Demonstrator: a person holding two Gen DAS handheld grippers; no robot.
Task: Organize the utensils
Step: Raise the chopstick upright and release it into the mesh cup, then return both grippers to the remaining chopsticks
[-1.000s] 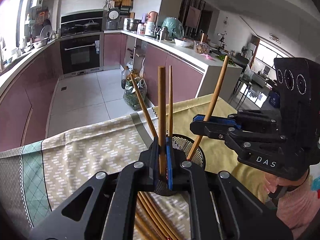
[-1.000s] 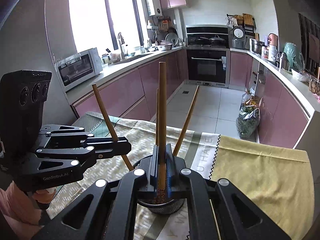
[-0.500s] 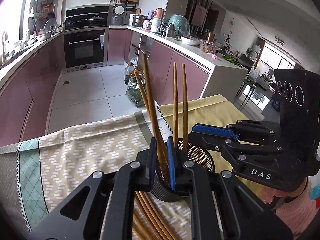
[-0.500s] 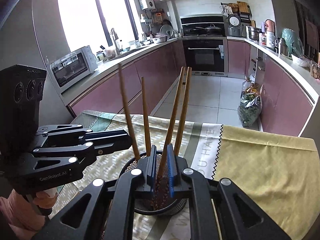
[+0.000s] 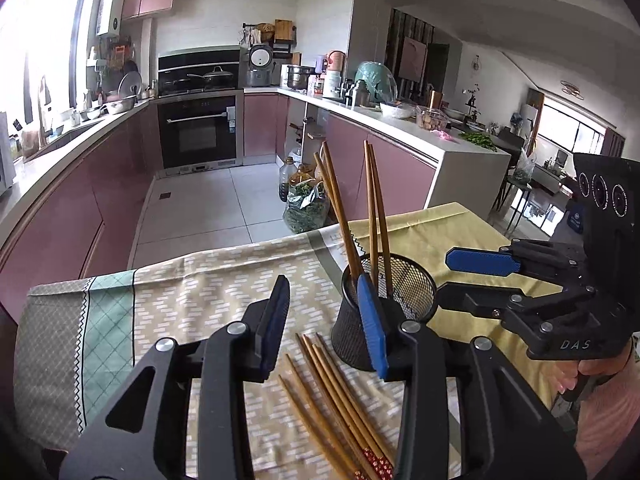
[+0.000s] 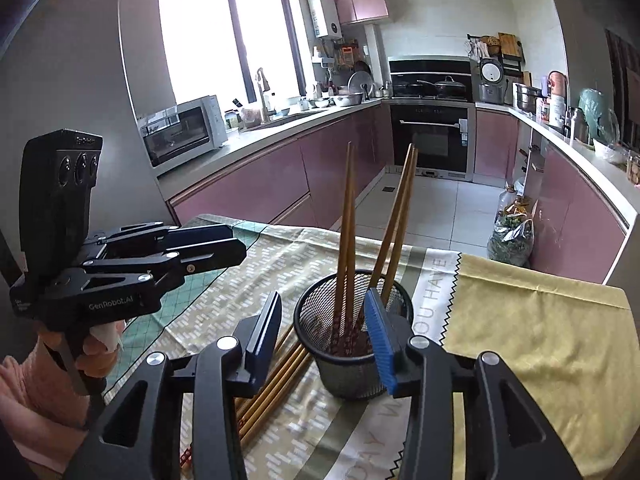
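A black mesh cup stands on the patterned tablecloth and holds several wooden chopsticks upright. More loose chopsticks lie on the cloth in front of the cup. My left gripper hangs just left of the cup, jaws opening, gripping nothing. My right gripper is near the cup's front rim, jaws also opening, with nothing pressed between the pads. A hand holds the right gripper's handle.
The tablecloth has a yellow part to the right of the cup. The table's far edge drops to a tiled kitchen floor. Pink cabinets, an oven and counters lie beyond.
Both grippers were shut on a chopstick above the cup. The chopsticks dropped into the cup, both jaws spread apart, and both grippers drew back from it.
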